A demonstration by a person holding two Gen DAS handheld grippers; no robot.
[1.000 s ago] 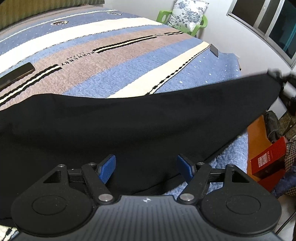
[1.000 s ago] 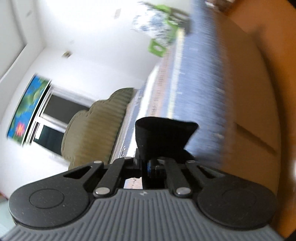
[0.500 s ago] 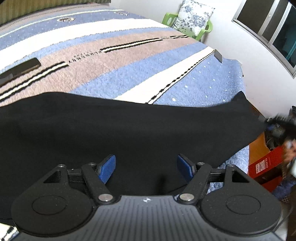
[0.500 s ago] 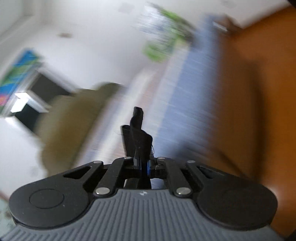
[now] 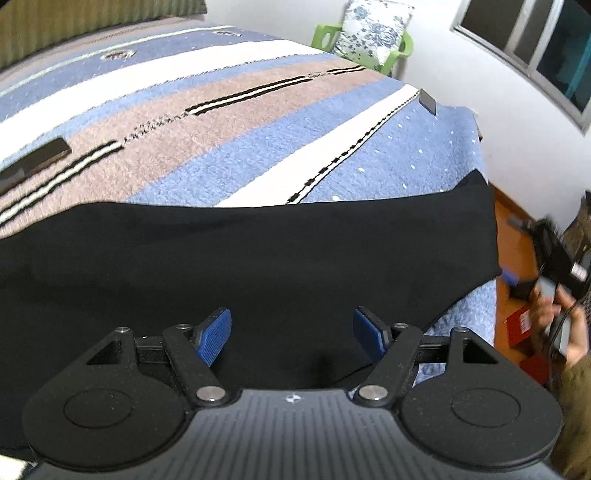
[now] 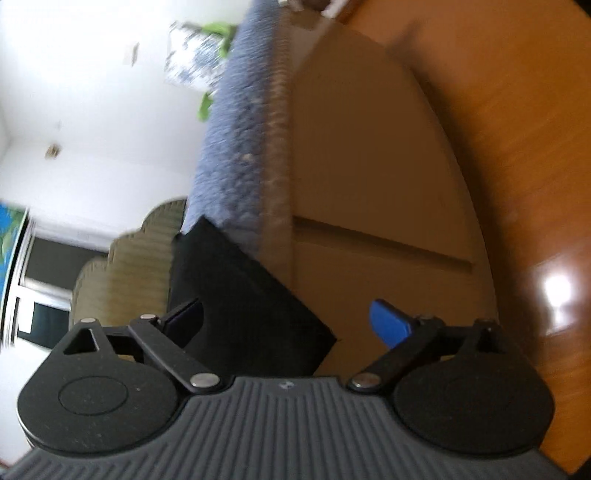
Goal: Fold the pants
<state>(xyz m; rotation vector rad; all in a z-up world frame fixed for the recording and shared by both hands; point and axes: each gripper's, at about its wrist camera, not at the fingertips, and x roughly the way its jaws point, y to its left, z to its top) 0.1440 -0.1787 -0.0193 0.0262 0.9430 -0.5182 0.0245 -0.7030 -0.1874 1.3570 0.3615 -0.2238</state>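
The black pants [image 5: 258, 251] lie stretched across the near part of the striped bed blanket [image 5: 221, 122], their right end draped over the bed's edge. My left gripper [image 5: 291, 334] hovers just over the cloth, open, its blue pads wide apart with nothing pinched. In the right wrist view my right gripper [image 6: 291, 321] is rolled on its side beside the bed, and its jaws are opening. The hanging end of the pants [image 6: 236, 295] sits loose between them, near the left finger, with no pad pressing on it. A person's hand [image 5: 569, 325] carries that gripper at the far right.
A green chair with a floral pillow [image 5: 369, 33] stands beyond the bed's far corner. Two dark flat objects [image 5: 37, 158] [image 5: 427, 100] rest on the blanket. Red boxes [image 5: 521, 325] sit on the orange floor to the right. The bed's wooden side [image 6: 369, 184] is close to my right gripper.
My right gripper sank beside the bed and opened, letting go of the pants' end. That end dropped from mid-air onto the bed's edge. The left gripper stayed put.
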